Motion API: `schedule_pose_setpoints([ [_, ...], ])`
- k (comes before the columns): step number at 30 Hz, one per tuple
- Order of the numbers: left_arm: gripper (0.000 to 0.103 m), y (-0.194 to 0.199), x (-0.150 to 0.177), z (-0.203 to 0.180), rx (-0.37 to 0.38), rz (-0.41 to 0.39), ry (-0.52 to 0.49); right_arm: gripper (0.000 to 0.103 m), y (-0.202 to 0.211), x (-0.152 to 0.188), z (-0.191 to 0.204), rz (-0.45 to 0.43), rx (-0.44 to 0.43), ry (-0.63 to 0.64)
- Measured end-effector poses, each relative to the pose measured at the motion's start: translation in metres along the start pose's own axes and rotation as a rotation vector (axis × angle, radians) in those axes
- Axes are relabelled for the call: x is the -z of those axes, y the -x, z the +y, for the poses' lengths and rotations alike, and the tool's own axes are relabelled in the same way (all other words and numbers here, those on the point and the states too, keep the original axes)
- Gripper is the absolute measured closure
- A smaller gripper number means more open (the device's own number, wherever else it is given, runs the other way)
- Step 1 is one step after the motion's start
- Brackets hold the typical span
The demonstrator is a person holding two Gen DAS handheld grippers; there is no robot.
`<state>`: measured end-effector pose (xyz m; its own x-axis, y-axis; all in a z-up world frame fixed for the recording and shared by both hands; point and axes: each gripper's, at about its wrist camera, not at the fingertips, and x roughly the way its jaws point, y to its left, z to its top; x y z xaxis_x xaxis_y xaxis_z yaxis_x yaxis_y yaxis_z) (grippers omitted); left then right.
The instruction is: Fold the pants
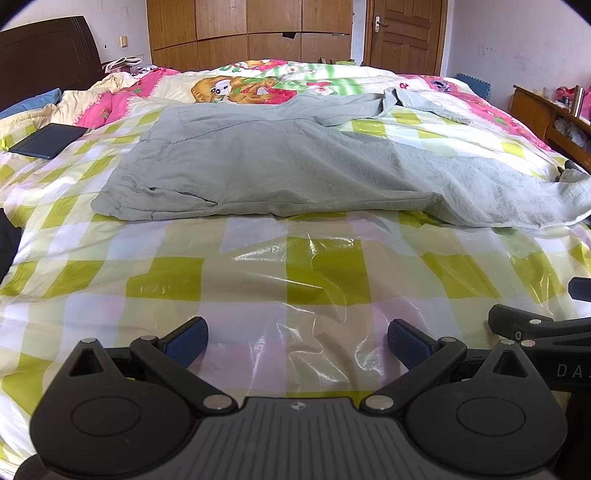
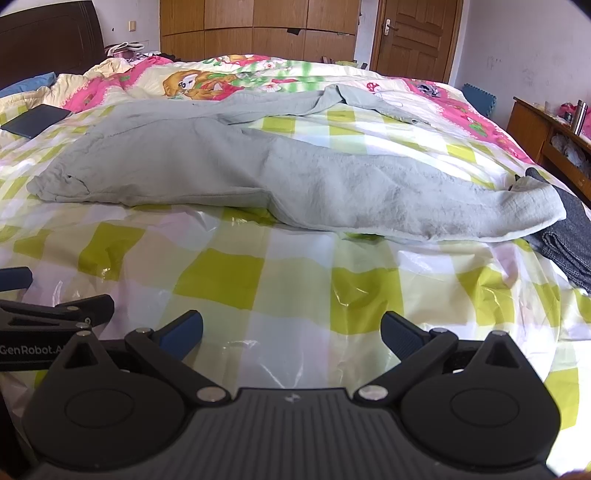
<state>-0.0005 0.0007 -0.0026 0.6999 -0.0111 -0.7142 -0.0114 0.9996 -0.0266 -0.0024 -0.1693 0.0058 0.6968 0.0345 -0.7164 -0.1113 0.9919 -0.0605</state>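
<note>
Jaws of both grippers spread wide, empty, above a checked plastic sheet [image 1: 177, 273] covering the bed; grey pants [image 2: 229, 173] lie flat beyond, wooden wardrobe [image 1: 251, 33] behind.

1. The pants [image 1: 280, 166] are a soft, matt, pale grey-green cloth, a bit crinkly with a slightly nubby weave.
2. The checked sheet [image 1: 258, 277] over the bed is glossy plastic film, wrinkled and throwing glare.
3. Both claws, left [image 1: 297, 341] and right [image 2: 291, 332], look like matt black plastic with shiny metal pins and ribbed blue pads [image 2: 183, 332].
4. The wardrobe [image 1: 251, 29] is smooth brown wood.
5. The folded dark garment [image 2: 569, 236] looks like denim.
</note>
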Motion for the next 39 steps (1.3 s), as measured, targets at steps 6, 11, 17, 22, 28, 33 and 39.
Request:
schedule_pose_setpoints([
  [6,0.000,0.0004,0.0004,-0.0001,-0.007,-0.002,-0.007,0.001,-0.0015,0.0006,-0.0003,0.005,-0.002,0.000],
  [11,0.000,0.0004,0.0008,-0.0005,-0.009,-0.002,-0.010,0.001,-0.0019,0.0007,-0.0001,0.007,-0.002,0.001],
  [17,0.000,0.0008,0.0014,-0.0009,-0.013,-0.004,-0.016,0.001,-0.0020,0.0007,-0.0003,0.007,-0.001,0.002],
  [22,0.000,0.0009,0.0012,-0.0009,-0.013,-0.005,-0.017,0.001,-0.0017,0.0003,0.0002,0.007,-0.001,0.002],
  [28,0.000,0.0010,0.0011,-0.0009,-0.014,-0.005,-0.019,0.001,-0.0018,0.0007,0.0003,0.007,-0.002,0.006],
  [33,0.000,0.0013,0.0008,-0.0003,-0.016,-0.006,-0.021,0.001,-0.0019,0.0007,0.0006,0.007,-0.001,0.006],
  [39,0.000,0.0014,0.0007,-0.0004,-0.016,-0.007,-0.021,0.001,-0.0019,0.0007,0.0008,0.007,-0.001,0.007],
])
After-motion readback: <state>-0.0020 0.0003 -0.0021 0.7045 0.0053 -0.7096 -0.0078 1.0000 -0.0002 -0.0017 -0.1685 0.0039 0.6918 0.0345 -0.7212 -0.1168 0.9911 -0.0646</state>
